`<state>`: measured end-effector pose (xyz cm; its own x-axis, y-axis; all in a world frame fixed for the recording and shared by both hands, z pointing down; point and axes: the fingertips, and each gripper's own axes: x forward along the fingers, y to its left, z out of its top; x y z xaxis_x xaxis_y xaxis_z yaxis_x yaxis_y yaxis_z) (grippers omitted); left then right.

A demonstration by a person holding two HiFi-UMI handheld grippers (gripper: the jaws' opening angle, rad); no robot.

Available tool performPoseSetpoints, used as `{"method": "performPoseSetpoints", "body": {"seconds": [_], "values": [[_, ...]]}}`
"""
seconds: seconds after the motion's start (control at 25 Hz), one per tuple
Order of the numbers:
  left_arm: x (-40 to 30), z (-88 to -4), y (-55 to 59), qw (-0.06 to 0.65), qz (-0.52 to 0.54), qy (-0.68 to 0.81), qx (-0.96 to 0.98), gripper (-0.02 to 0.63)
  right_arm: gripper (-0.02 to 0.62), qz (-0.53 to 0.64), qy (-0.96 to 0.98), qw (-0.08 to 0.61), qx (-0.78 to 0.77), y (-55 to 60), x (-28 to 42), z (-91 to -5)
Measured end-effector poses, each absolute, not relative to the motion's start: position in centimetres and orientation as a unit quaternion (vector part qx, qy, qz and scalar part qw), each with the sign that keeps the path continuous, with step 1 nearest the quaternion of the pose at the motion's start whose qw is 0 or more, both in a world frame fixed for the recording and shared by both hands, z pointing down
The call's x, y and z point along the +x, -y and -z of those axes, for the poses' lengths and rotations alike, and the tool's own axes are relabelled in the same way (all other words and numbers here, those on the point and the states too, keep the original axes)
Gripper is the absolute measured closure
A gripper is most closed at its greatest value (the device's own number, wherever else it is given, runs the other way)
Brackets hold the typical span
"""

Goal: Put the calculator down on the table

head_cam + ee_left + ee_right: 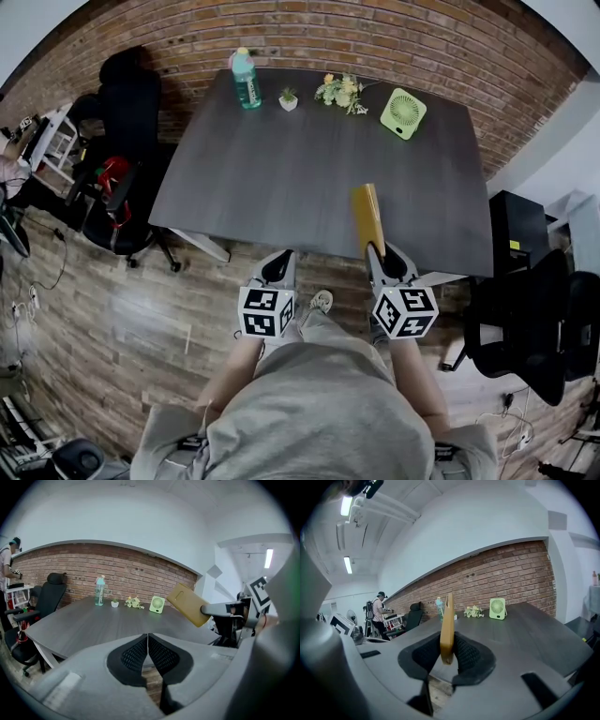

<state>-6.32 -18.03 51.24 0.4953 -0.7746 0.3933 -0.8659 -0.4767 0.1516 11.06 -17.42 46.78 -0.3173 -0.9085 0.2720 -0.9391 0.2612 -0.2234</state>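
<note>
Closest to the head camera is the person's grey clothing (309, 412), and just beyond it are the two marker cubes. From the middle of the bench (281, 178), the left claw (279, 261) is at 6 o'clock, outside the near edge and over the wooden floor (122, 319). Its jaws are pressed together and there is nothing between them. The right claw (380, 253) is at 5 o'clock and pinches the yellow calculator (367, 217) by its lower end. The calculator stands on its thin edge between the pads. It is in the air over the near edge of the bench, and its free end points toward the far side. Along the far edge there are a bottle (245, 80) at 11 o'clock, a small plant pot (289, 99) and some flowers (342, 91) near 12 o'clock, and a green fan (403, 112) at 2 o'clock. A black office chair (122, 197) stands at 9 o'clock, beside the bench.
</note>
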Motion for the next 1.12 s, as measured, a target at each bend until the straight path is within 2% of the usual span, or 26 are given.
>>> {"method": "performPoseSetpoints", "body": {"seconds": [1.12], "values": [[-5.7, -51.8, 30.0, 0.186, -0.142, 0.495, 0.837, 0.584, 0.512, -0.203, 0.789, 0.104, 0.57, 31.9, 11.7, -52.0]]}}
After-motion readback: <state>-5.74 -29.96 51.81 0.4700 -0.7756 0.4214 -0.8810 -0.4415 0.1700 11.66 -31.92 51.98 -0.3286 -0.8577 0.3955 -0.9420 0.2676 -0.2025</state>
